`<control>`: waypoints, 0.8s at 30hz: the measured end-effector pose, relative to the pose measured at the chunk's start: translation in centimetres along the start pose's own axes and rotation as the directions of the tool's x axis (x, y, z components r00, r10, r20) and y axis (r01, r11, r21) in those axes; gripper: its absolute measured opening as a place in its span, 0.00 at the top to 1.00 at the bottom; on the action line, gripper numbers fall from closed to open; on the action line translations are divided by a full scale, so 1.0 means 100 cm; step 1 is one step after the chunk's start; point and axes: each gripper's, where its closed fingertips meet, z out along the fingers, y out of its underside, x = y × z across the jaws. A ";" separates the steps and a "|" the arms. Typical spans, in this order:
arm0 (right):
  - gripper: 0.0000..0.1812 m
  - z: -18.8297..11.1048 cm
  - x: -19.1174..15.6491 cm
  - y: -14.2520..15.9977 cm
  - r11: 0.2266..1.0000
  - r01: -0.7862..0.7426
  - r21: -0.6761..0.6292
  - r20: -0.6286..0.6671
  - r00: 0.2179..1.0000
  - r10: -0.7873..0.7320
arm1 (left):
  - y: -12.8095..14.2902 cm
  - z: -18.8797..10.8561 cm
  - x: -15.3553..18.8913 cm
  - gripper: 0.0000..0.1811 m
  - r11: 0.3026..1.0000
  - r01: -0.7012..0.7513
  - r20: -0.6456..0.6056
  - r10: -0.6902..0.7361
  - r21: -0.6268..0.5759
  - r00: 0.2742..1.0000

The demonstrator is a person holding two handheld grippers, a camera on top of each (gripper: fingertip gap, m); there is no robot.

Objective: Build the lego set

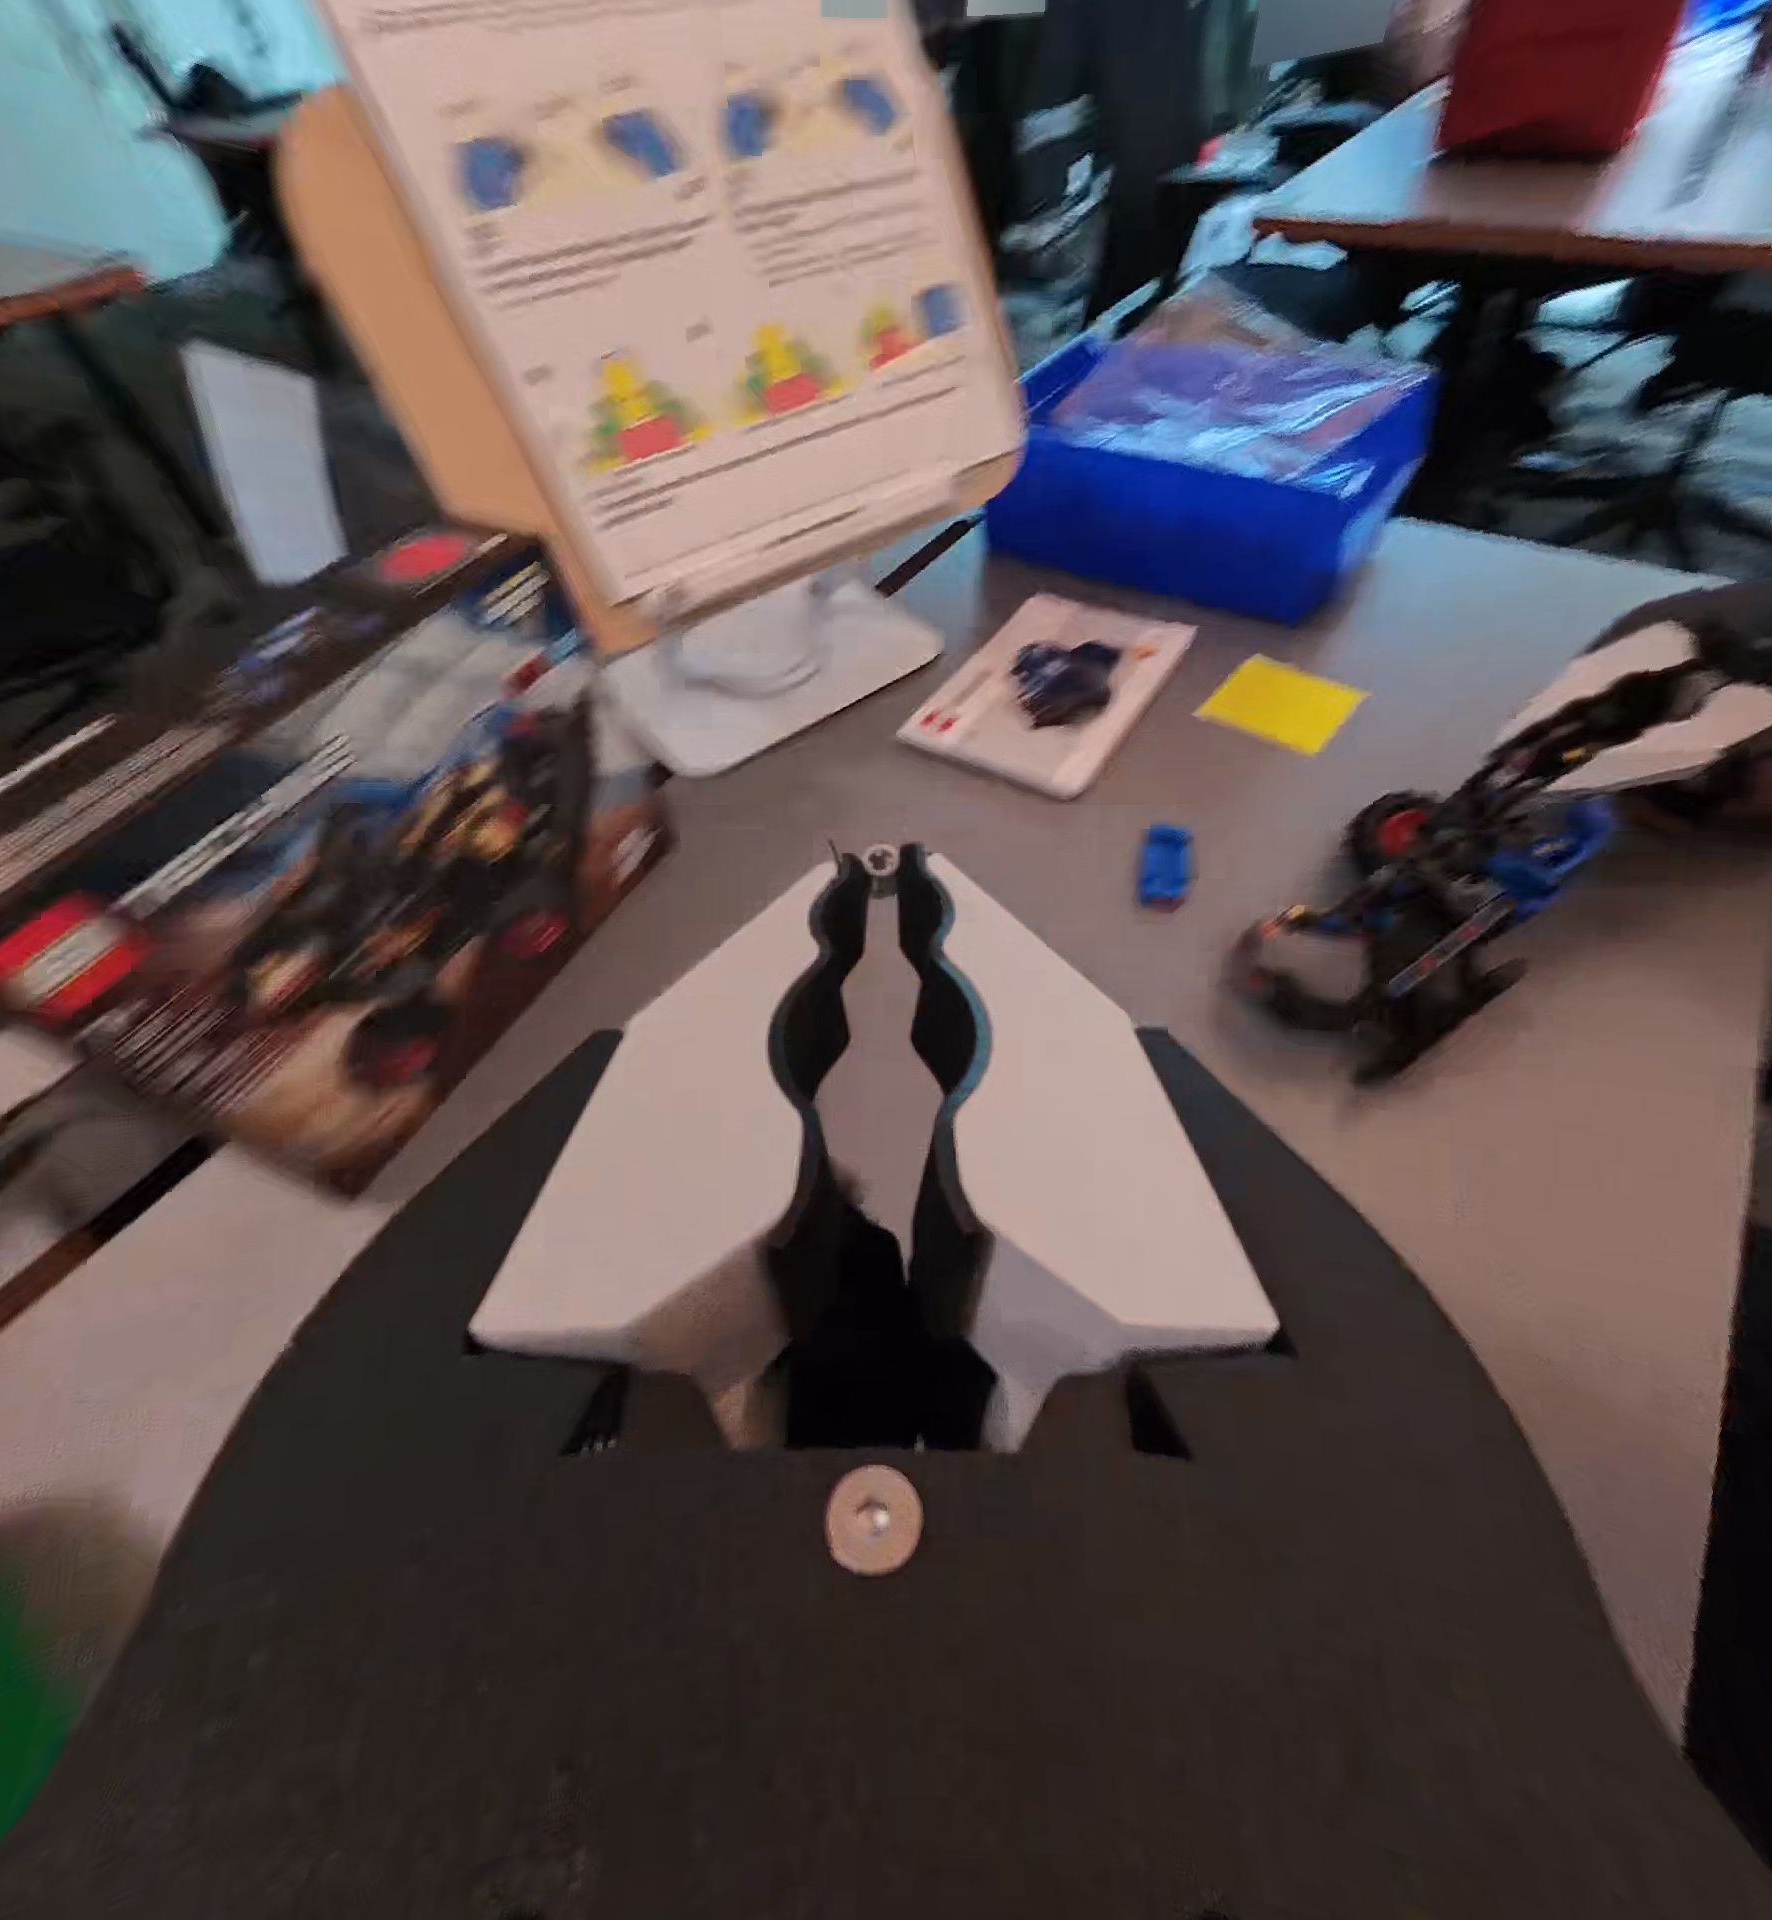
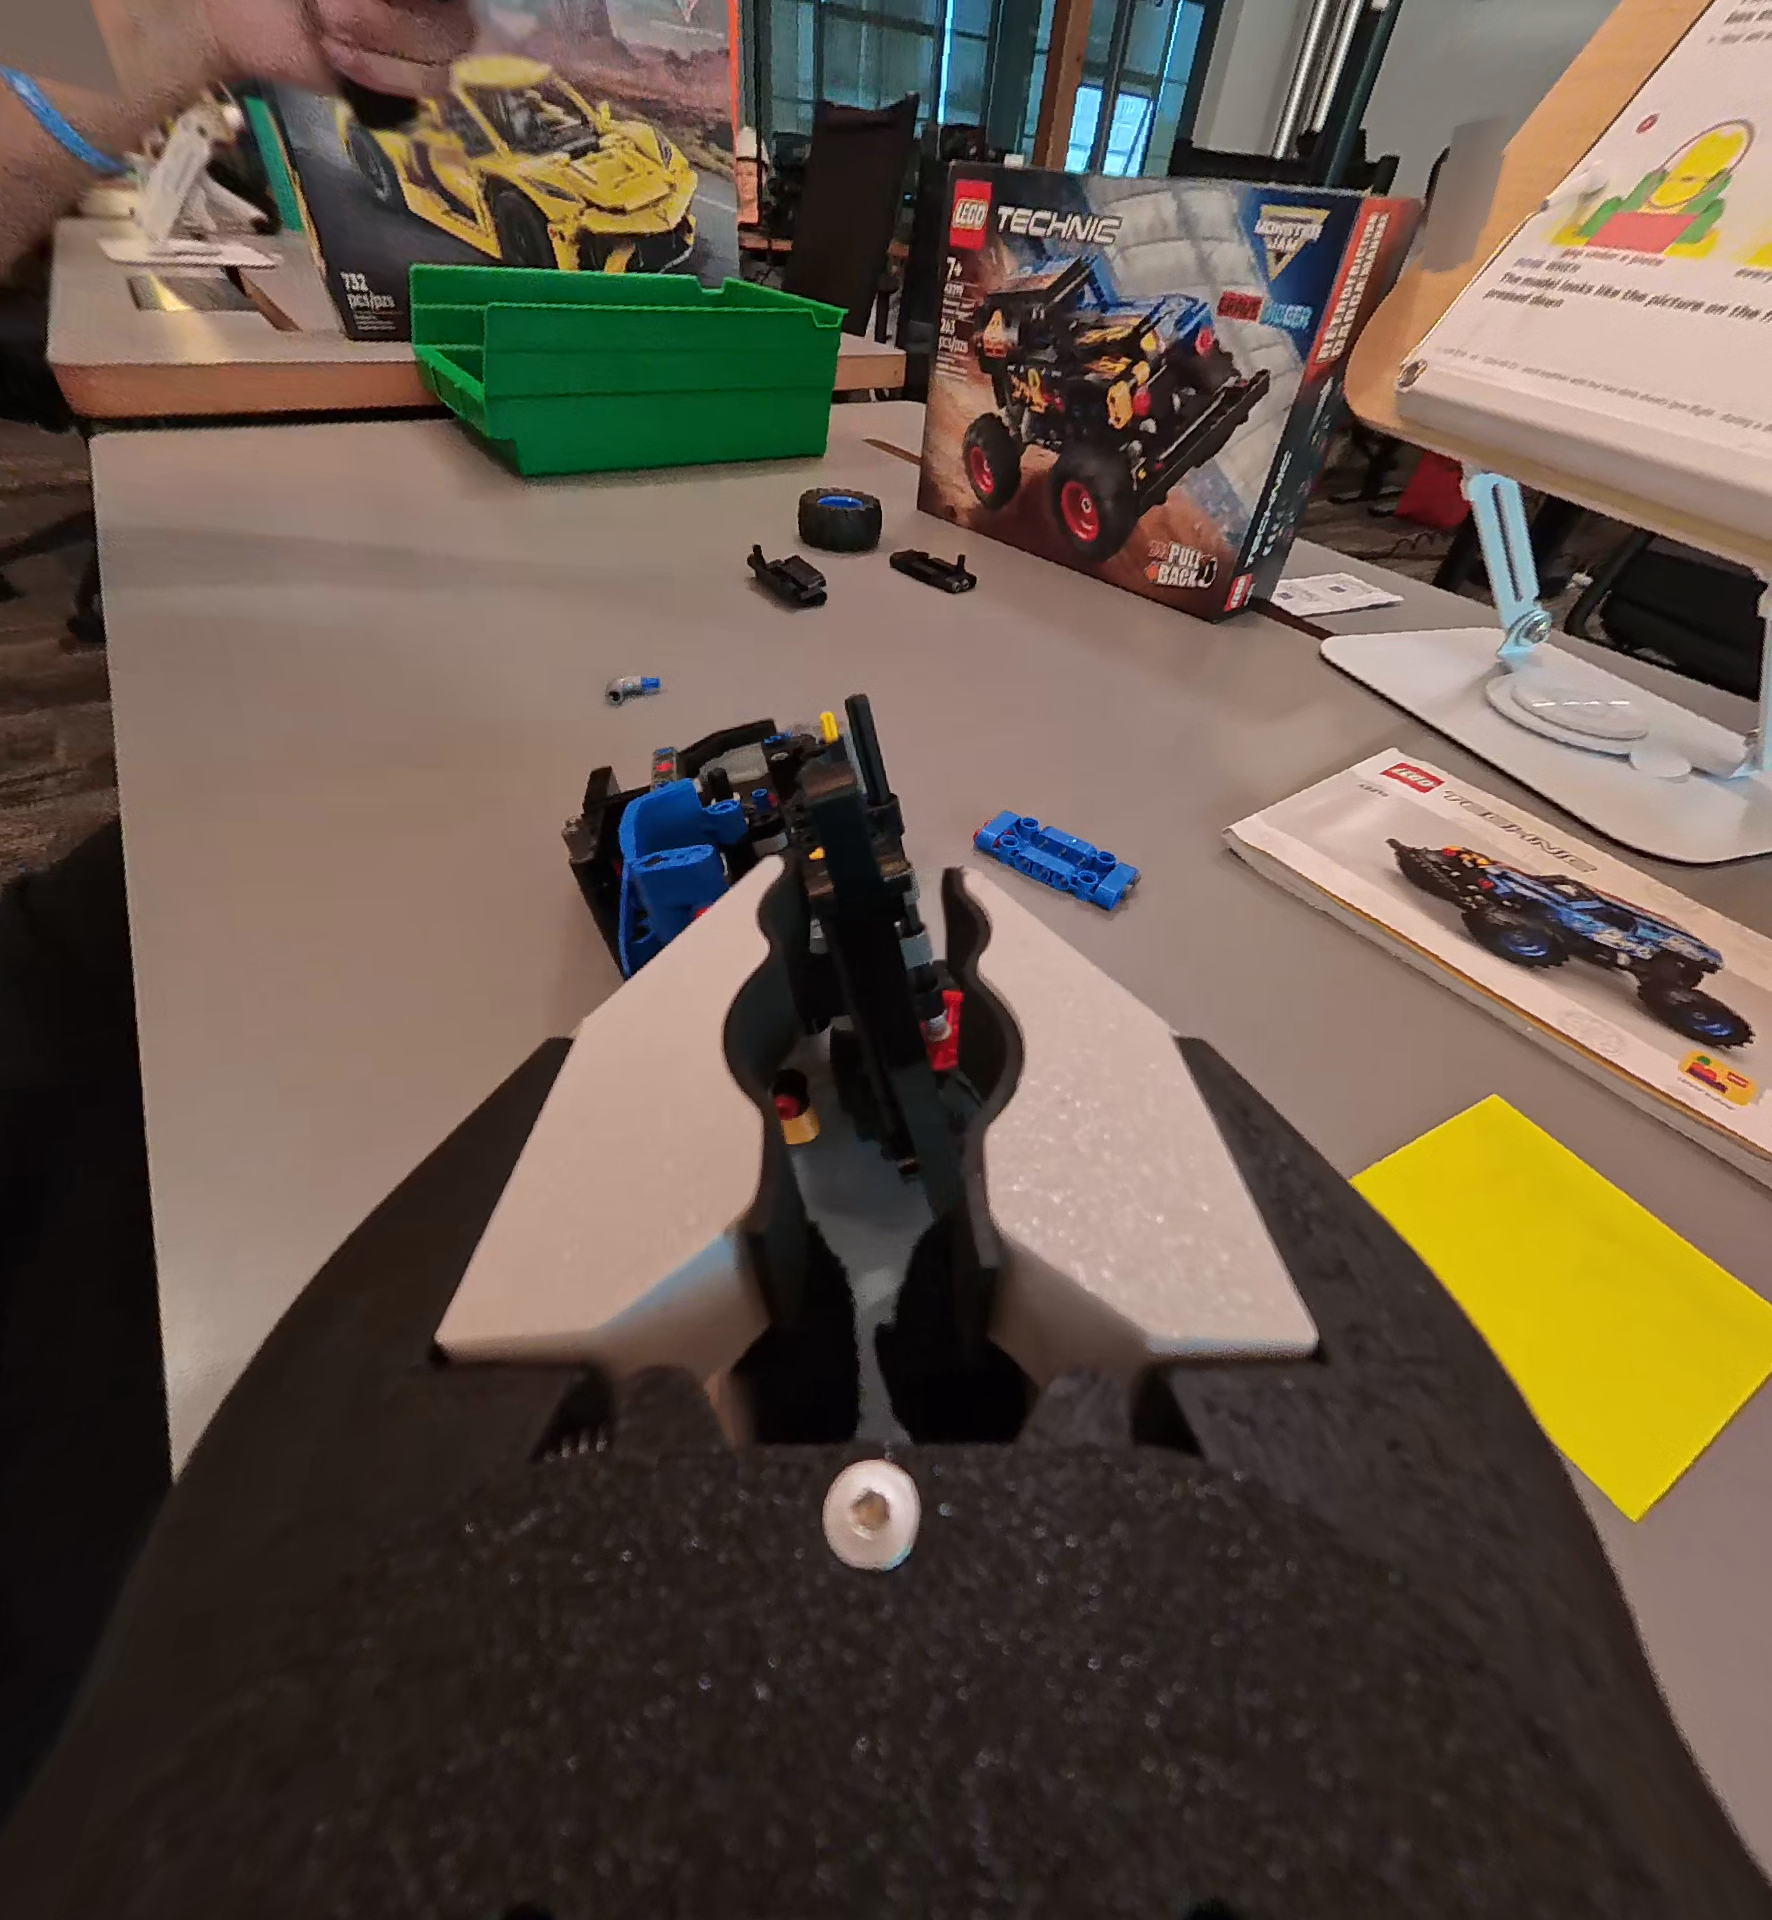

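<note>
Looks like an office/lab workrm: grey table (image 2: 362,582), toy kit boxes (image 2: 1121,384), green parts bins (image 2: 643,384), instruction stand (image 1: 674,291).

Bare table (image 2: 362,644) left of toy chassis (image 2: 716,831); blue beam (image 2: 1056,860), booklet (image 2: 1547,956), stand base (image 2: 1588,727) crowd right.

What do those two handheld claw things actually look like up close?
Both look alike. The left gripper and the right gripper each have a broad, rounded black body with a grainy surface and a single silver screw near the fingers. Two pale grey, wedge-shaped fingers taper forward, each lined inside with a wavy black pad. No cables or markings show. A dark garment shows at the picture edges.
</note>
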 end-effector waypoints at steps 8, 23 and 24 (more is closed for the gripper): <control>0.81 -0.002 0.000 -0.005 0.999 0.036 0.037 -0.021 0.999 -0.035 | 0.197 -0.151 -0.231 0.97 0.774 0.507 0.566 -0.240 -0.380 0.789; 0.78 -0.005 0.013 -0.007 0.996 -0.058 0.065 -0.031 0.998 0.060 | 0.315 -0.148 -0.308 0.96 0.499 0.787 0.759 -0.331 -0.363 0.560; 0.78 -0.005 0.013 -0.008 0.996 -0.061 0.068 -0.030 0.998 0.063 | 0.317 -0.148 -0.307 0.96 0.491 0.791 0.757 -0.338 -0.365 0.559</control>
